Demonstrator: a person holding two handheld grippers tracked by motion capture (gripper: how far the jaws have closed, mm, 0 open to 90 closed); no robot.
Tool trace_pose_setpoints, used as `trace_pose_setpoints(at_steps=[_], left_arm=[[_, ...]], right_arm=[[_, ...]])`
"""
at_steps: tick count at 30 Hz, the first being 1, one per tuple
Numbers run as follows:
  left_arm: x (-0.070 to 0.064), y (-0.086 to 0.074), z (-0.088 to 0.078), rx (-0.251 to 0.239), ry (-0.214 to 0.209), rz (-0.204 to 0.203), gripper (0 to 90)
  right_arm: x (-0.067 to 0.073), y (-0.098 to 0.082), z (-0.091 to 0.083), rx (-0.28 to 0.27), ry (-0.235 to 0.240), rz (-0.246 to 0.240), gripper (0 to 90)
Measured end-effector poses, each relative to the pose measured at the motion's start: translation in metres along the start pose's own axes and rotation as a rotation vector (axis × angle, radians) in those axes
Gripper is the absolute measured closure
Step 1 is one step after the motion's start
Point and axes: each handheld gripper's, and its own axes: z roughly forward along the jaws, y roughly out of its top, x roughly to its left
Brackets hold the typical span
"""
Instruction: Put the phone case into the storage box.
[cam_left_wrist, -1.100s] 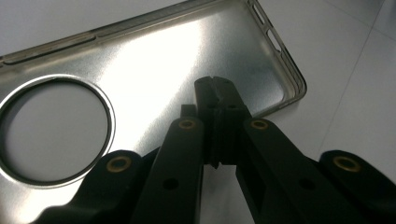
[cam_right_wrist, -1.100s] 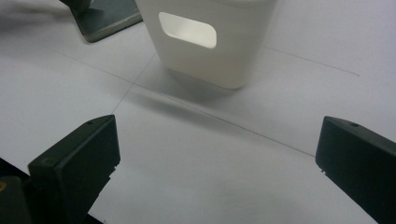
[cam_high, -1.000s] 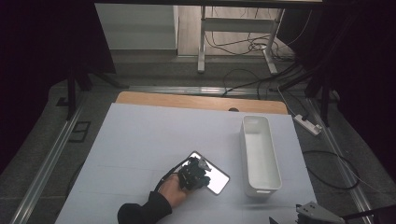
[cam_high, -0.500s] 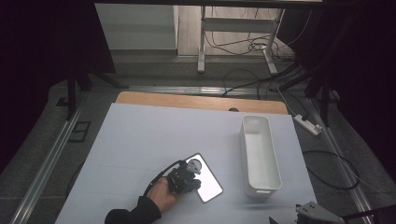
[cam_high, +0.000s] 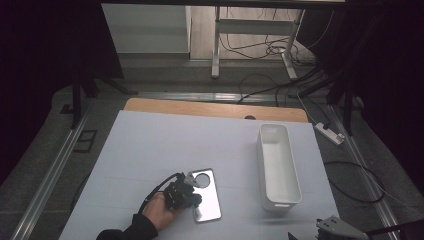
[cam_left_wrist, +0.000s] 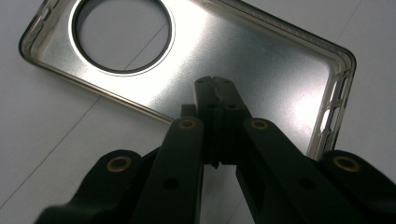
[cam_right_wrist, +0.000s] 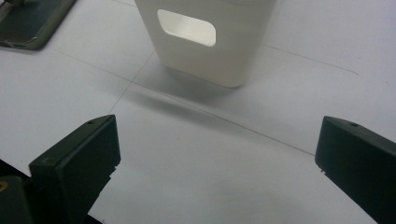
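Edges cutting things off

Left tongs (cam_left_wrist: 215, 84) hide part of the metal plate (cam_left_wrist: 261, 70); the white bin (cam_right_wrist: 205, 42) runs off the top edge.

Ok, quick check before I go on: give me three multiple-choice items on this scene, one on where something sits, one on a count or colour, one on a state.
1. Where does the white bin stand relative to the metal plate in the high view?
A. to its right
B. to its left
C. on top of it

2. How many round holes does the metal plate have?
A. none
B. one
C. three

3. How do the jaws of the left gripper stand?
A. wide apart
B. shut on the white bin
C. shut together over the plate

Answers:
1 A: in the high view the bin stands on the white sheet to the right of the plate, with a gap between them.
2 B: the left gripper view shows a single large round hole near one end.
3 C: the two tips meet, with nothing seen between them.
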Motion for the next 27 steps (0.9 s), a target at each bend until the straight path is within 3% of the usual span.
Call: trace_pose_setpoints(at_steps=[10, 27], left_arm=[[0.01, -0.012, -0.009, 0.005, 0.013, -0.027, 89.4], [0.034, -0.032, -0.025, 0.01, 0.082, -0.079, 89.4]], right_arm=[[0.0, 0.0, 0.0, 0.003, 0.001, 0.0, 0.0], [0.0, 0.001, 0.001, 0.008, 0.0, -0.003, 0.0]])
